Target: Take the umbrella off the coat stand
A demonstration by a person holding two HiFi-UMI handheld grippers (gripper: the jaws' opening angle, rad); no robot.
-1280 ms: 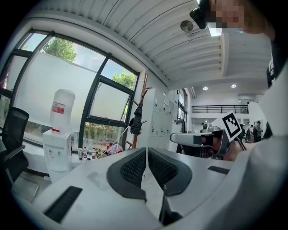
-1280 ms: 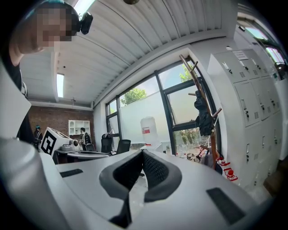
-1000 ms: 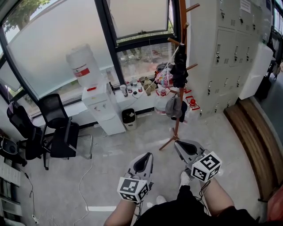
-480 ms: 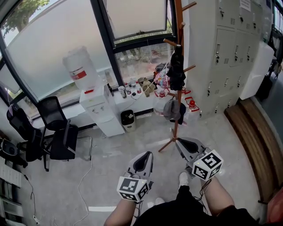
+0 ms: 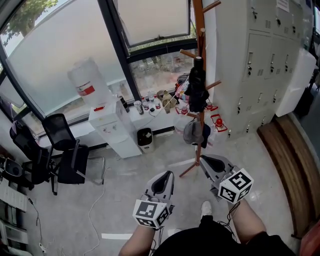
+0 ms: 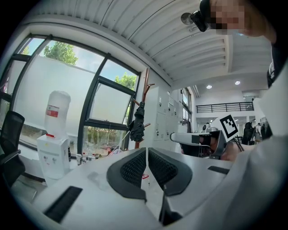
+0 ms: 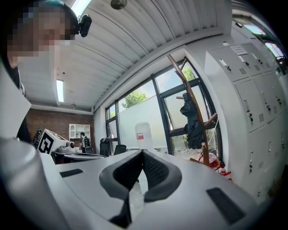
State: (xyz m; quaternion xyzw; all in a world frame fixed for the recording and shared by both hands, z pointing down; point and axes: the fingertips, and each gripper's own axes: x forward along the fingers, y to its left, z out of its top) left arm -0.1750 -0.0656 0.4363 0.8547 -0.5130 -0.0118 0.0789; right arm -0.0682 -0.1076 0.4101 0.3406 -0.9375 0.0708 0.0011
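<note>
The wooden coat stand (image 5: pixel 199 15) is standing between the window (image 5: pixel 150 20) and the lockers (image 5: pixel 260 60). The black umbrella (image 5: pixel 196 90) is hanging folded from its pegs. The left tool (image 5: pixel 164 176) and right tool (image 5: pixel 206 161) are hovering level, apart from it, both clenched on nothing.

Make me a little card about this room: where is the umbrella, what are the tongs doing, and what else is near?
umbrella: black, folded, hanging on the coat stand
coat stand: wooden, upright, between the window and the grey lockers
also on stand: what looks like a grey hat, lower down
left tongs: shut, empty
right tongs: shut, empty, nearer the stand, not touching it
nearby: white water dispenser, small black bin, black chairs
task: umbrella not taken yet
</note>
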